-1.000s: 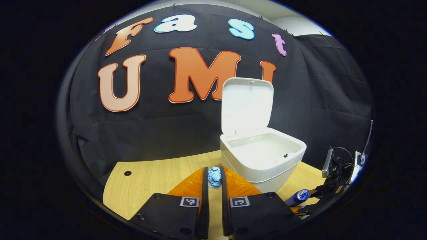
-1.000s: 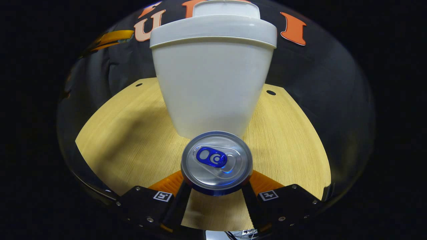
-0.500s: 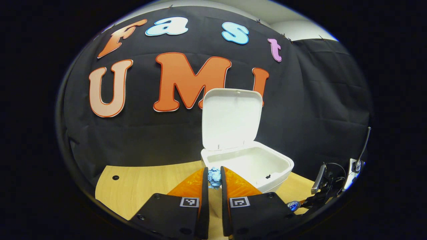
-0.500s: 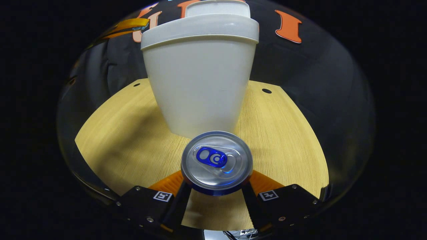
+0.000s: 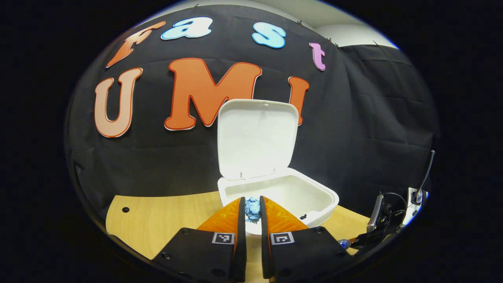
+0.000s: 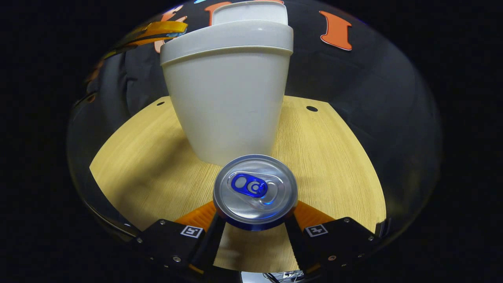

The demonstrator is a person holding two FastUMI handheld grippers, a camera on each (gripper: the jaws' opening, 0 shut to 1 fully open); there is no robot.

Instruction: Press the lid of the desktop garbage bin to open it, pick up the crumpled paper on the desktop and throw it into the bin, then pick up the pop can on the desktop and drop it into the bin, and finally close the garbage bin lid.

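Left gripper (image 5: 252, 214) has carried the crumpled paper (image 5: 252, 209), pinched between its fingers, closer to the bin (image 5: 314, 204); paper now sits against the open mouth, lid (image 5: 255, 137) upright behind. Release looks near, though whether it has cleared the rim is hard to judge. Right gripper (image 6: 255, 226) grips the can (image 6: 255, 191) just ahead of its fingers, bin (image 6: 228, 102) beyond on the table (image 6: 334, 157). No readable label on can or bin

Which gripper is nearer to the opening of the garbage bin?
Left. The left gripper holds the crumpled paper at the garbage bin rim; the right gripper, holding the pop can, is lower, before the wall.
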